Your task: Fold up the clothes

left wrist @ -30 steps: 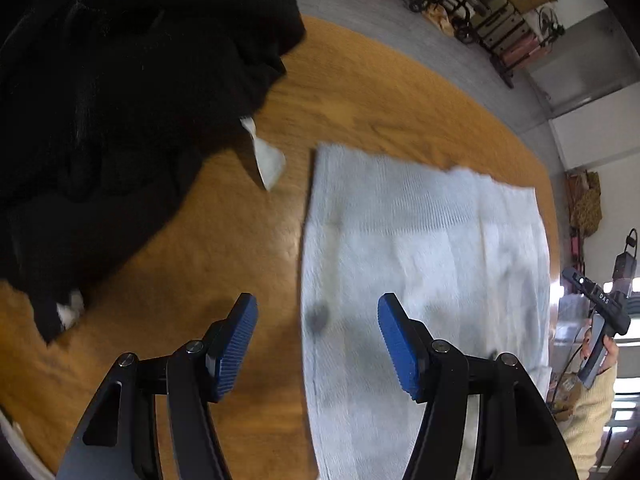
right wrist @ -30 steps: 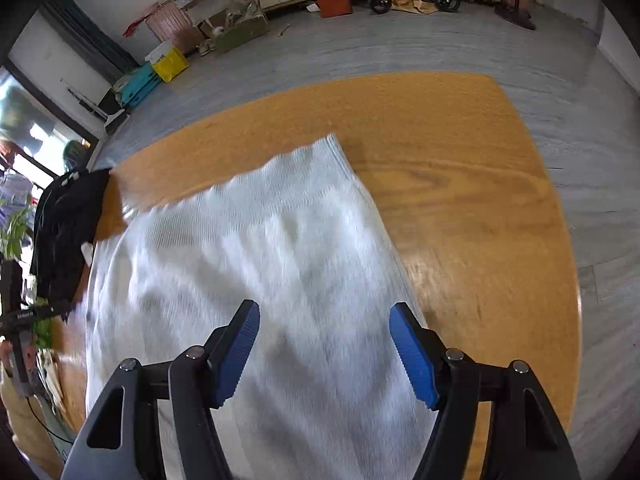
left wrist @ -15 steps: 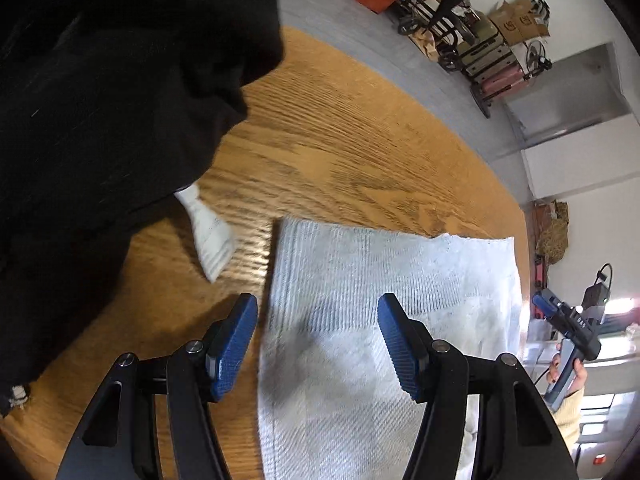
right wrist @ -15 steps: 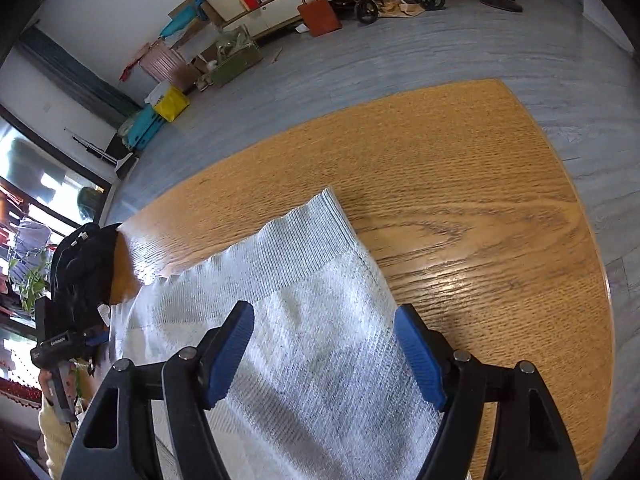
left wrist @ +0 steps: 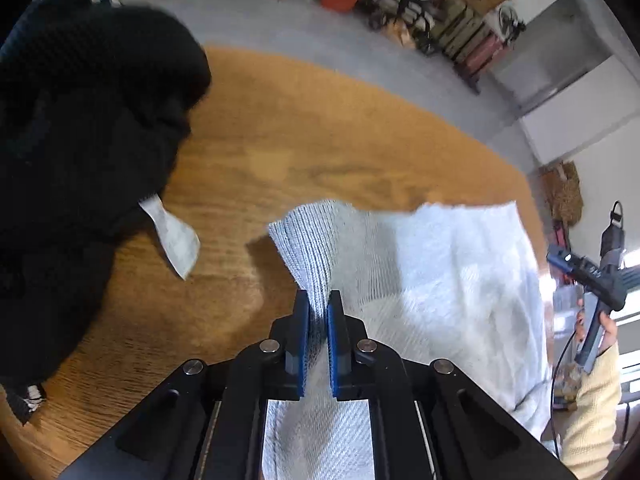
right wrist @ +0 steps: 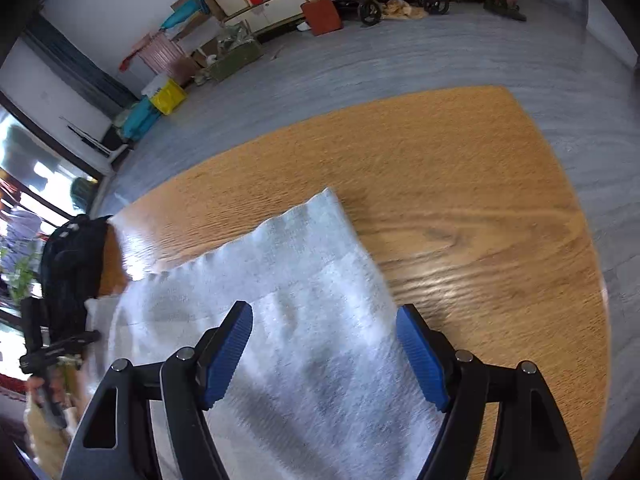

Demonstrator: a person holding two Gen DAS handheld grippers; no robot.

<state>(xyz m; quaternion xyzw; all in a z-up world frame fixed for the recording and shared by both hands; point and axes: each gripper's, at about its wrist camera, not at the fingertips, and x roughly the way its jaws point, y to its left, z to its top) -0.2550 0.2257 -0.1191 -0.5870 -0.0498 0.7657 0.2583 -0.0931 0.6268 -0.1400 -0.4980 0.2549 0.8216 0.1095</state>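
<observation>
— Left wrist view: what are the left tongs [left wrist: 318, 312] doing?
— Clamped on the ribbed hem corner of the white garment [left wrist: 440, 264], lifting it off the counter [left wrist: 320, 136] beside the black clothes [left wrist: 80, 140]
— And the right tongs [right wrist: 324, 356]?
— Apart, above the garment's right edge
</observation>
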